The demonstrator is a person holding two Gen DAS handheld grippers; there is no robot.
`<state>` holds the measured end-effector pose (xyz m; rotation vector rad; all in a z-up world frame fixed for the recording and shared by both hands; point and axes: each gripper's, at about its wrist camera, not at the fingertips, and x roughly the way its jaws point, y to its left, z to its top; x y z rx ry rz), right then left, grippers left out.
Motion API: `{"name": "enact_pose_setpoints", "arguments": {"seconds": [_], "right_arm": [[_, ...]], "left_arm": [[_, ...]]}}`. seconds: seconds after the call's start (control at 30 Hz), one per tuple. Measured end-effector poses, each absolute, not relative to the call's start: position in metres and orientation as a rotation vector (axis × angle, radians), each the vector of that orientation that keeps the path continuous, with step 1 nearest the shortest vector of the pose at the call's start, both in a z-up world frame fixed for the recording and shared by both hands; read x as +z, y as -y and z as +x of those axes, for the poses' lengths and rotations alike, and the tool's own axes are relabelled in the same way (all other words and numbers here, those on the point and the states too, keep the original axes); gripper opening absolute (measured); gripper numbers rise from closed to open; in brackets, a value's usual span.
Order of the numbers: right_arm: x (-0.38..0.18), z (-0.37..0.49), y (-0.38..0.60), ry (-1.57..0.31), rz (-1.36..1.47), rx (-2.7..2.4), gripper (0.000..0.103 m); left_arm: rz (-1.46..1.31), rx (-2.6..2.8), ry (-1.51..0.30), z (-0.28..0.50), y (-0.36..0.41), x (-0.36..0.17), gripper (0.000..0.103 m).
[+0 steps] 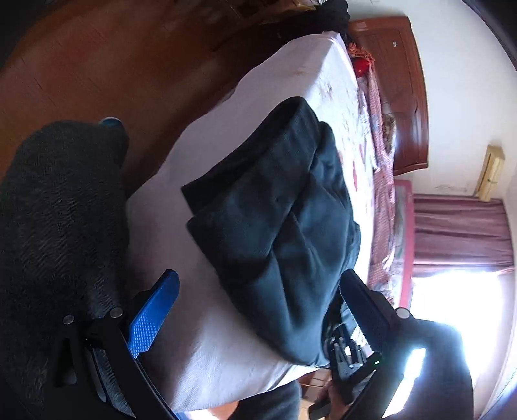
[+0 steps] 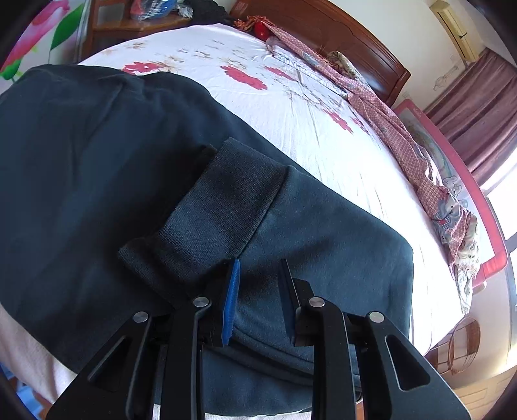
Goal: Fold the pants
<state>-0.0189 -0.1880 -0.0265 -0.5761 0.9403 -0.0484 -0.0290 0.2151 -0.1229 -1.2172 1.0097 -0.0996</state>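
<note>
Left wrist view: left tool point(image 1: 258, 290) spread wide, grasping nothing; dark pants point(image 1: 278, 226) bunched on the bed point(image 1: 206, 339) edge; right wrist view: right tool point(image 2: 260, 274) pinching pant fabric; slipping likely, grip shallow.

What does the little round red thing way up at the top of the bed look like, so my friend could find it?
Start at the big brown wooden headboard. Where it meets the white flowered sheet, beside the long pink dotted cloth, sits the red ball. It is the only shiny, solid red, round thing there.
</note>
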Motion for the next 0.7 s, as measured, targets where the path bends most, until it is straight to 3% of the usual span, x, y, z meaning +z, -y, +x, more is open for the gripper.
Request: {"name": "enact_pose_setpoints", "arguments": {"seconds": [0.1,0.13,0.27,0.3,0.43,0.5,0.57,0.6,0.67,0.7], "right_arm": [[-0.027,-0.020,0.186,-0.942,-0.586,-0.048,0.024],[-0.027,-0.019,0.187,-0.943,-0.592,-0.046,0.024],[-0.026,-0.020,0.182,-0.945,-0.578,-0.043,0.024],[-0.026,-0.020,0.182,-0.945,-0.577,-0.044,0.024],[-0.025,-0.020,0.181,-0.942,-0.574,-0.043,0.024],[-0.023,-0.019,0.186,-0.935,-0.557,-0.056,0.030],[-0.017,-0.019,0.194,-0.925,-0.518,-0.095,0.052],[-0.011,-0.020,0.201,-0.922,-0.472,-0.100,0.056],[0.003,-0.023,0.219,-0.913,-0.329,-0.119,0.073],[0.010,-0.026,0.228,-0.906,-0.246,-0.104,0.074]], "left_arm": [[-1.209,-0.070,-0.976,-0.025,-0.213,-0.128,0.097],[-1.203,-0.047,-0.963,-0.026,-0.214,-0.129,0.086],[-1.166,-0.072,-0.935,-0.024,-0.213,-0.132,0.059],[-1.166,-0.051,-0.938,-0.025,-0.215,-0.135,0.043],[-1.118,-0.033,-0.933,-0.030,-0.212,-0.125,0.026],[-1.050,-0.039,-0.912,-0.031,-0.213,-0.110,0.022],[-1.047,-0.043,-0.891,-0.036,-0.220,-0.097,0.021],[-1.028,-0.036,-0.885,-0.037,-0.220,-0.092,0.021],[-0.995,-0.036,-0.869,-0.041,-0.217,-0.078,0.020],[-0.966,-0.036,-0.860,-0.041,-0.214,-0.070,0.020]]}}
